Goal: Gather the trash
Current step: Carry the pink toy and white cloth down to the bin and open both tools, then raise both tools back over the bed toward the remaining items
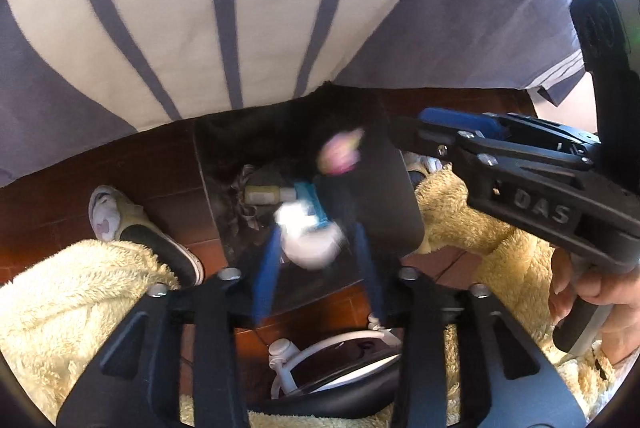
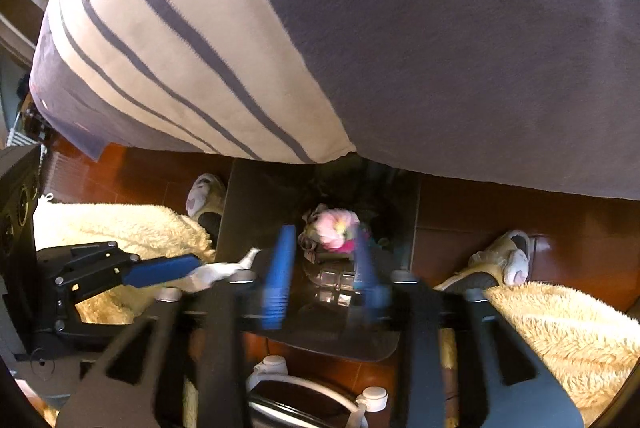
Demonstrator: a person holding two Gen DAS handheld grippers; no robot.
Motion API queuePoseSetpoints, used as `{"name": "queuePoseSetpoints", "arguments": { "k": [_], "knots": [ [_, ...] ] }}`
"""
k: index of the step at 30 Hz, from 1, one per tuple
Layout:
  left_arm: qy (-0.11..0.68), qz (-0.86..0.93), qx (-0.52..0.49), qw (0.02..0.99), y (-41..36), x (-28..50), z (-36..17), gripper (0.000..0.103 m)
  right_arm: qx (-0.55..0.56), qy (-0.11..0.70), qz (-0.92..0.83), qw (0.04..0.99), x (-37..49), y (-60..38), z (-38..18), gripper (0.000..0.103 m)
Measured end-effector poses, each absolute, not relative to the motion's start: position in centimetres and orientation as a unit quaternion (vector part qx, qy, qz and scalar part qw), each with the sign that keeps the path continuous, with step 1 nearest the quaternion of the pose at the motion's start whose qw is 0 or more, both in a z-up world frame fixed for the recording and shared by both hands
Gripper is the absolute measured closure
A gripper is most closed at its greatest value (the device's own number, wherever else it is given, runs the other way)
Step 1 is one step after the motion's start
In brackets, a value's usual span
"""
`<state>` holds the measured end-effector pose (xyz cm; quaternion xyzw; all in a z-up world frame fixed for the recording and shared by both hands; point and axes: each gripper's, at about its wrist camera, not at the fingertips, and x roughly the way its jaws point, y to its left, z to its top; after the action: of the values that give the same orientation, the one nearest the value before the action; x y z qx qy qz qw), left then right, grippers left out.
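A black trash bag [image 1: 384,188] hangs open below both grippers; in the right wrist view its mouth [image 2: 256,212] shows trash inside. My left gripper [image 1: 316,260] has blue fingers apart, with a blurred white crumpled paper [image 1: 308,236] between them over the bag. In the right wrist view the left gripper [image 2: 208,270] seems to pinch that white paper [image 2: 224,272]. My right gripper [image 2: 320,280] is open over the bag, with a blurred pink and white piece of trash [image 2: 334,228] just beyond its fingertips. That pink piece [image 1: 340,152] also shows in the left wrist view, apparently loose in the air.
A striped grey and white bedcover [image 1: 224,8] hangs above the bag. Red-brown tiles [image 2: 500,204], the person's shoes [image 1: 120,220] [image 2: 508,260], cream fleece legs [image 1: 60,300] and a white chair base [image 1: 328,352] surround it.
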<state>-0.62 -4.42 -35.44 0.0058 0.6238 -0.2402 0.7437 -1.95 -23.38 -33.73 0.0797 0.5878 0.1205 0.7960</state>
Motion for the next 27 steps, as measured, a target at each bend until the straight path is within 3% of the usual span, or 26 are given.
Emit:
{"name": "queuePoseSetpoints", "arguments": {
  "k": [7, 9, 15, 27],
  "knots": [
    [0.613, -0.223, 0.015, 0.758, -4.1, -0.9, -34.4, 0.021, 0.085, 0.570, 0.105, 0.810, -2.4, -24.3, -32.2, 0.040],
    [0.607, -0.220, 0.014, 0.764, -3.9, -1.0, -33.8, 0.012, 0.086, 0.565, 0.099, 0.814, -2.5, -24.8, -31.6, 0.030],
    [0.584, -0.214, 0.019, 0.783, -3.5, -1.5, -31.4, 0.008, 0.091, 0.544, 0.080, 0.830, -3.1, -26.4, -29.7, 0.015],
    [0.502, -0.225, 0.009, 0.835, -2.5, -2.0, -22.7, 0.008, 0.116, 0.488, 0.074, 0.862, -4.0, -29.5, -24.0, 0.015]
  ]
}}
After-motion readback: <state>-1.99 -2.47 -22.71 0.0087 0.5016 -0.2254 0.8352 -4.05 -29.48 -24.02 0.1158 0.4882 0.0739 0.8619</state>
